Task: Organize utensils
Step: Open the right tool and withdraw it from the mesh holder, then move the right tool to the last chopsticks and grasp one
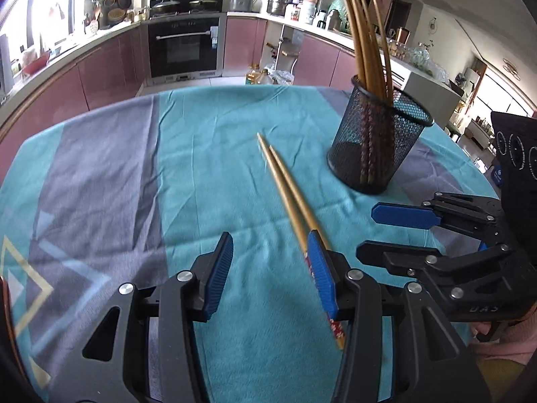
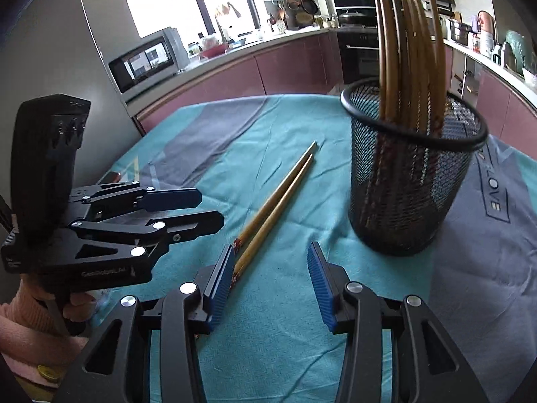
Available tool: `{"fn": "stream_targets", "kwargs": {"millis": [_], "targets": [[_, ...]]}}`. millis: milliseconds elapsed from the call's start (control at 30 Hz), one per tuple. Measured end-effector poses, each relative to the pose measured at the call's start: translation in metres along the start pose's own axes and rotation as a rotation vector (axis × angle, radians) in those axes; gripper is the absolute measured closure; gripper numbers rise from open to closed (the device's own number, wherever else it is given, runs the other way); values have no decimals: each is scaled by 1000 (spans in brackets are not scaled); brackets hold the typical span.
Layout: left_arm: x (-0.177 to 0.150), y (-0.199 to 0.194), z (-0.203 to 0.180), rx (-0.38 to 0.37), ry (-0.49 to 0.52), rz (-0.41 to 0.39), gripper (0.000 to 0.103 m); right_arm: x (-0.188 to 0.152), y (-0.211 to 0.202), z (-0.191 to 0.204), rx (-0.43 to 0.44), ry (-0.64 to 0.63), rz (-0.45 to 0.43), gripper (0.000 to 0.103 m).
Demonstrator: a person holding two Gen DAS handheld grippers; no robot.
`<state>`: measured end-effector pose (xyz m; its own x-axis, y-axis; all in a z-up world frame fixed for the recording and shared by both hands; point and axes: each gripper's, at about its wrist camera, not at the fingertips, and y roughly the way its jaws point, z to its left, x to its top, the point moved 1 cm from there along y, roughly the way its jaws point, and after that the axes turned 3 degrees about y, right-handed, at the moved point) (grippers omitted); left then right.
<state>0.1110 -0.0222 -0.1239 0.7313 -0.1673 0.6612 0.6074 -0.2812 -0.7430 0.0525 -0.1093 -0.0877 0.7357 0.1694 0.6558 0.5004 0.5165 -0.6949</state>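
Note:
Two wooden chopsticks (image 1: 288, 188) lie side by side on the teal and grey tablecloth (image 1: 208, 154), patterned ends toward me; they also show in the right wrist view (image 2: 278, 201). A black mesh holder (image 1: 379, 137) with several chopsticks stands upright to their right, close in the right wrist view (image 2: 409, 181). My left gripper (image 1: 270, 245) is open, its right finger beside the chopsticks' near ends. My right gripper (image 2: 270, 258) is open, its left finger next to the same ends. Each gripper shows in the other's view: the right one (image 1: 369, 231), the left one (image 2: 211, 208).
The tablecloth (image 2: 486, 235) covers a round table whose far edge faces pink kitchen cabinets (image 1: 110, 67) and an oven (image 1: 184, 47). A microwave (image 2: 147, 60) sits on the counter to the left in the right wrist view.

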Motion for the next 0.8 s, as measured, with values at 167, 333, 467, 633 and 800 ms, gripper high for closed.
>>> {"fn": "stream_targets", "kwargs": {"millis": [167,333,467,633,800], "targets": [[-7,2,2,2,-22,11,58,-2,7,9,-21,-18,12,60],[-9,3,6,-3,-33,12,58,-6,14,18,-26,-41,34,61],[-9,3,6,-9,-36,9,58,-7,16,17,-52,-55,45,62],[-10,1,4,-24,-29,6,58,-7,15,15,-83,-48,49,68],[-7,2,-4,-41,-9,0,58,-7,11,4,-89,-16,57,71]]}}
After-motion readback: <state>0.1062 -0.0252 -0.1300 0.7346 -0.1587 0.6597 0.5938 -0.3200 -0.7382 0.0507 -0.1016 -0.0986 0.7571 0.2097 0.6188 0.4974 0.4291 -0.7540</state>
